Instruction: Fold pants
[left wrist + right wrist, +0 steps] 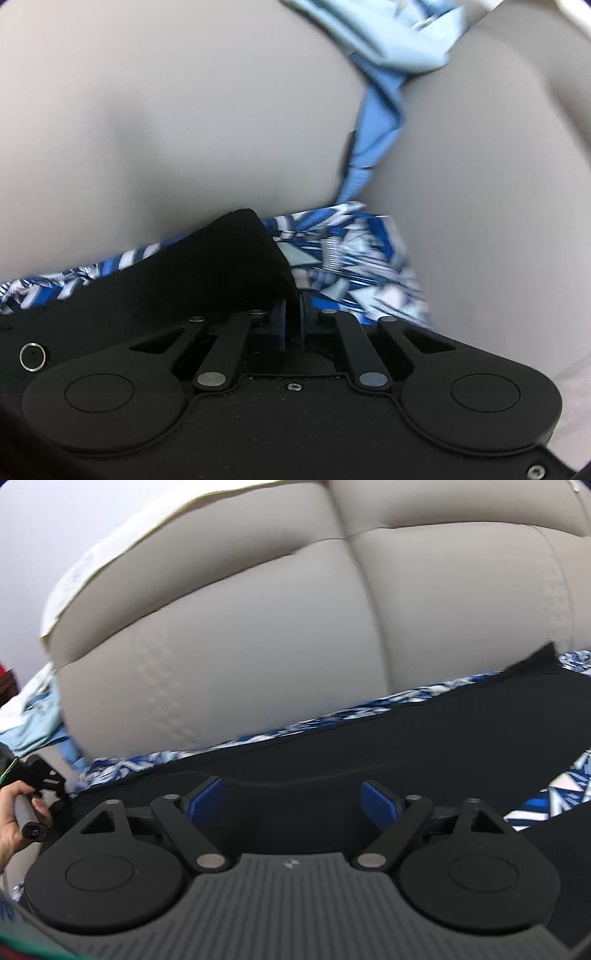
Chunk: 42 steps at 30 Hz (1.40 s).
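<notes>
The black pants point(406, 738) lie on a blue and white patterned cloth point(546, 794) on a grey sofa seat. In the left wrist view my left gripper point(293, 314) is shut on a folded edge of the black pants point(207, 266), with the patterned cloth point(351, 258) beneath and to the right. In the right wrist view my right gripper point(295, 797) is open, its blue pads point(207, 797) spread just above the black pants, holding nothing. The left gripper also shows at the far left of the right wrist view point(40, 775), held by a hand.
The grey sofa back cushions point(258, 627) rise right behind the pants. A light blue garment point(388, 40) lies crumpled on the sofa, trailing a darker blue strip point(380, 125) down towards the patterned cloth. A white wall point(55, 517) is at the upper left.
</notes>
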Motion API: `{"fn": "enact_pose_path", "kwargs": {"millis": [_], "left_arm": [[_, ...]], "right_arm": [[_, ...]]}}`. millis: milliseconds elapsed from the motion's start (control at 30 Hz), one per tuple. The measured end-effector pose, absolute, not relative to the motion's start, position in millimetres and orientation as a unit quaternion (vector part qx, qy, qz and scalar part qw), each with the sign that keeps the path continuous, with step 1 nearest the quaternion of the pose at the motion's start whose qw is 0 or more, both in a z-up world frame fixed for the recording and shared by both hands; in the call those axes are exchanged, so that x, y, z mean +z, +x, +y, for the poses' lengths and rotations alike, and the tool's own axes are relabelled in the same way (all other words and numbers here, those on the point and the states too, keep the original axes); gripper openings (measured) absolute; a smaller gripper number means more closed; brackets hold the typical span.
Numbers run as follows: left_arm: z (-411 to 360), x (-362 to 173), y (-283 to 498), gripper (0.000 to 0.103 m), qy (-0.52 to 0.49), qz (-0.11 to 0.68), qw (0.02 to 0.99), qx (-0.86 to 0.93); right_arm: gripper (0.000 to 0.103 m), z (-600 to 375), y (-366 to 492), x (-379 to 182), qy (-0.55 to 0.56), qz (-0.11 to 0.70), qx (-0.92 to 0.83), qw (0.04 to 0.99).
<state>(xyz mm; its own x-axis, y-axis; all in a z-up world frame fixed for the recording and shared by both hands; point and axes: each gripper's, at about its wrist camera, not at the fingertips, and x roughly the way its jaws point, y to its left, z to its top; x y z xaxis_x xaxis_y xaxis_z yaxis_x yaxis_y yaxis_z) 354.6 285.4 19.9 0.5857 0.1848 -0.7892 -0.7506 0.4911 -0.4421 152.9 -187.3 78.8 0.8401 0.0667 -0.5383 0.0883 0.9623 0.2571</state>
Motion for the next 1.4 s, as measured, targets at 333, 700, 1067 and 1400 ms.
{"fn": "enact_pose_path", "kwargs": {"millis": [333, 700, 1067, 1400], "left_arm": [[262.3, 70.1, 232.3, 0.005, -0.344, 0.271, 0.883, 0.168], [260.2, 52.6, 106.8, 0.004, -0.358, 0.188, 0.907, 0.119], [272.3, 37.5, 78.1, 0.004, -0.375, 0.203, 0.9, 0.084], [275.0, 27.0, 46.4, 0.015, -0.38, 0.225, 0.897, 0.036]], "right_arm": [[0.069, -114.2, 147.4, 79.7, 0.218, 0.302, 0.123, 0.92], [0.059, -13.2, 146.3, 31.4, 0.347, 0.372, 0.225, 0.831], [0.058, 26.7, 168.7, 7.3, 0.389, 0.347, 0.189, 0.832], [0.009, 29.8, 161.4, 10.2, 0.345, 0.324, 0.164, 0.866]]}}
